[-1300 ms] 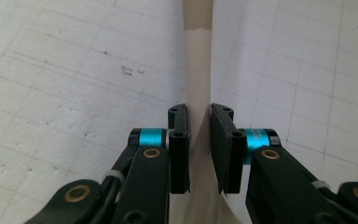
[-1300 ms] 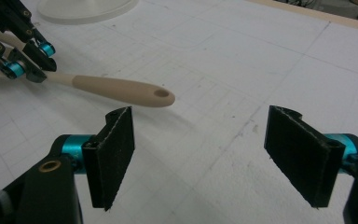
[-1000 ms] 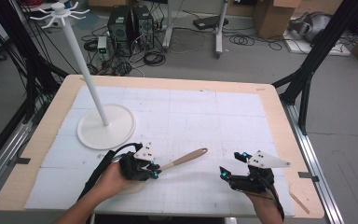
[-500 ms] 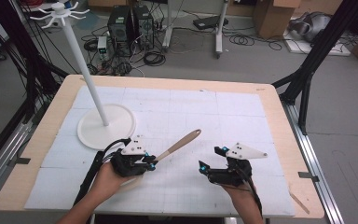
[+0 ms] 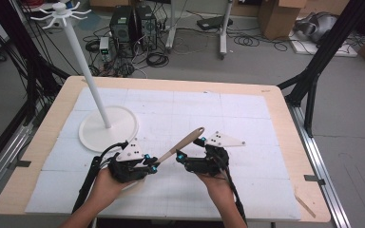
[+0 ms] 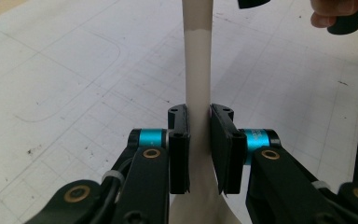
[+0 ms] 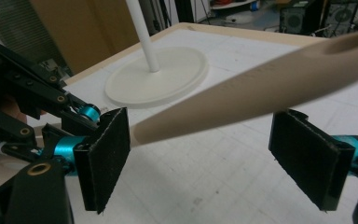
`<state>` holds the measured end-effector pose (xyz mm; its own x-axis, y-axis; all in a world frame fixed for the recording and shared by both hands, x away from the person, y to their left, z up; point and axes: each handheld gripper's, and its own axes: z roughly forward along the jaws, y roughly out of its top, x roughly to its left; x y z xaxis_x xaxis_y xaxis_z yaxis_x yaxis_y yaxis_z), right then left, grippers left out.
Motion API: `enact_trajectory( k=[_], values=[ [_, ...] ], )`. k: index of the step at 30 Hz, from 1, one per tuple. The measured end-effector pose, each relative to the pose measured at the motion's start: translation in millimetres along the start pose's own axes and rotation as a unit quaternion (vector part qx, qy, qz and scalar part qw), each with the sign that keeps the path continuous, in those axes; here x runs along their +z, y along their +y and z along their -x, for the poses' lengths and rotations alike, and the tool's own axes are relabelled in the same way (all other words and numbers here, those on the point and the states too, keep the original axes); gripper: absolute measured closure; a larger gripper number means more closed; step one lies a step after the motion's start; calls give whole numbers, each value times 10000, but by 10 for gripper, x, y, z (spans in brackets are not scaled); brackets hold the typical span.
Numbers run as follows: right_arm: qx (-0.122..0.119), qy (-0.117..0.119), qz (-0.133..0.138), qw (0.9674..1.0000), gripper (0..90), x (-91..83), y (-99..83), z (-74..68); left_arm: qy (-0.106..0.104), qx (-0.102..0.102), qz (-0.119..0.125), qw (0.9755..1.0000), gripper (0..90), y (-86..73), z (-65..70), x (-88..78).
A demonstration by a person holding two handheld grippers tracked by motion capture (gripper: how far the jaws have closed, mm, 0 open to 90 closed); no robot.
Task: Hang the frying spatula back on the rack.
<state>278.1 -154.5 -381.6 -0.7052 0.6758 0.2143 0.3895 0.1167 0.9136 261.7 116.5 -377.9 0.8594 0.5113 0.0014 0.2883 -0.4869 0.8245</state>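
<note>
- The left gripper (image 5: 148,161) is clamped on a wooden spatula (image 5: 180,144): in the left gripper view its 2 black pads (image 6: 179,149) press the neck of the spatula (image 6: 198,79) where it widens toward the blade, and the handle runs straight away from the fingertips.
- The right gripper (image 5: 180,156) stands wide apart after its jaws have just been opening; in the right gripper view the handle (image 7: 261,88) passes between the 2 pads (image 7: 105,154) without visible contact, closer to the left one.
- Seen from above, the 2 sets of fingertips face each other, with the spatula rising at a slant above them, off the table (image 5: 275,190).
- Beyond the left fingertips stands a white rack (image 5: 83,71) on a round base (image 5: 119,126); nothing hangs from its hooks.
</note>
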Motion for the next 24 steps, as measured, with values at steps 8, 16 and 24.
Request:
enact_trajectory(
  k=[8,16,24],
  values=[
    [68,54,276,9996,201,87,152,-77,132,-19,116,9998,774,39,-9,-45],
    [124,50,564,9983,437,78,322,-111,343,63,310,9989,774,95,25,-152],
    [123,108,569,9982,532,69,503,-182,494,-12,482,9976,774,124,57,-233]
  ],
)
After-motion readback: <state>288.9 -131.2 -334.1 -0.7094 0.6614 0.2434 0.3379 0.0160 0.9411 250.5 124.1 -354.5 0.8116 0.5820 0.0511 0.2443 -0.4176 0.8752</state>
